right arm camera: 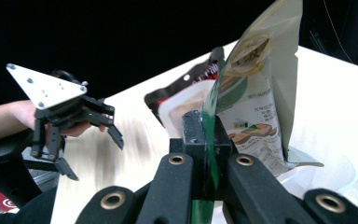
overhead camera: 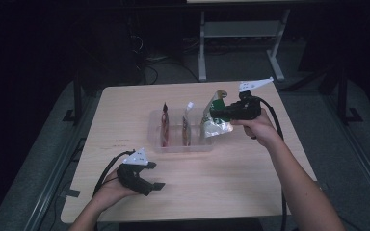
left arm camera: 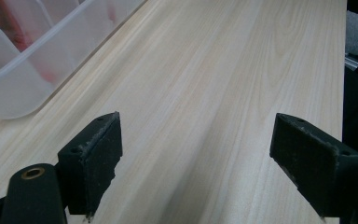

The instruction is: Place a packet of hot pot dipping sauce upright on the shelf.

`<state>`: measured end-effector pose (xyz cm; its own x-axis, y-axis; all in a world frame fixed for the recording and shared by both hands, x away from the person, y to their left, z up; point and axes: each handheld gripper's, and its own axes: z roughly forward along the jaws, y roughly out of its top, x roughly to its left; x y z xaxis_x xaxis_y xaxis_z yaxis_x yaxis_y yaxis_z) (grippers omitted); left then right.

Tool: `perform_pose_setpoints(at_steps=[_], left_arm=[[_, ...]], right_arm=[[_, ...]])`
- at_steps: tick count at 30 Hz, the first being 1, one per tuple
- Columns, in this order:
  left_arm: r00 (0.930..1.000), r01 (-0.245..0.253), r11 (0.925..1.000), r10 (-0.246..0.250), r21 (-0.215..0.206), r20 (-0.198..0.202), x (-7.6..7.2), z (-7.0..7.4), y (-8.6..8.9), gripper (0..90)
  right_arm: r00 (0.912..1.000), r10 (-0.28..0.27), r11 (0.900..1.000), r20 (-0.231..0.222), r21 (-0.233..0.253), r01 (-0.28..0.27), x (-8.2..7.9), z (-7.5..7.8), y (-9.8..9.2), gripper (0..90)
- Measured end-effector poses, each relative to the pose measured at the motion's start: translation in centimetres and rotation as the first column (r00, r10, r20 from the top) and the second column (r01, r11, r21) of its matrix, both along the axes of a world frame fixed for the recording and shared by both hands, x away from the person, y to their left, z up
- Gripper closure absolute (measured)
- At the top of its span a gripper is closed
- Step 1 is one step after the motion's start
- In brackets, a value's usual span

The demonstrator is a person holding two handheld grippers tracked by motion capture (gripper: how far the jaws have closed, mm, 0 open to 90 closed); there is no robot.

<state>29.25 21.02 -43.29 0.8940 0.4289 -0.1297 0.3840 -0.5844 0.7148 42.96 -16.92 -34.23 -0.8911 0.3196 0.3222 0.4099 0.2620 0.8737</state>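
We seem to be in a lab: a bare wooden bench (overhead camera: 231,178), loose cables (overhead camera: 149,72) on grey floor (overhead camera: 29,178), a metal frame (overhead camera: 241,33) behind.

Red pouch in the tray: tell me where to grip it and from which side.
Grip the red pouch by its free top edge, coming from straight above. It stands on edge in the left slot of the clear tray, whose walls hide its lower half. The open left gripper, resting nearest, seems the likelier choice.

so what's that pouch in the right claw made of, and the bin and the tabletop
Pouch: looks like thin glossy printed film, creased and catching light, pinched in the right claw. Bin: translucent frosted plastic, since red contents show through its wall. Tabletop: pale wood grain with a matte finish, possibly laminate.
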Motion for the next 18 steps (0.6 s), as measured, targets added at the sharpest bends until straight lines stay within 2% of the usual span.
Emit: perform_pose_setpoints(at_steps=[8, 18], left_arm=[[0.9999, 0.015, 0.9999, -0.015, 0.004, -0.001, 0.0, -0.2, -0.1, 16.4], [0.9996, 0.029, 0.9995, -0.029, 0.011, 0.004, 0.0, -0.3, -0.2, 16.4]], right_arm=[[0.9994, -0.011, 1.000, -0.033, -0.015, 0.011, 0.7, -1.7, 0.2, 90.0], [0.9987, -0.023, 0.999, -0.045, -0.043, 0.021, 1.4, -2.8, 1.0, 90.0]])
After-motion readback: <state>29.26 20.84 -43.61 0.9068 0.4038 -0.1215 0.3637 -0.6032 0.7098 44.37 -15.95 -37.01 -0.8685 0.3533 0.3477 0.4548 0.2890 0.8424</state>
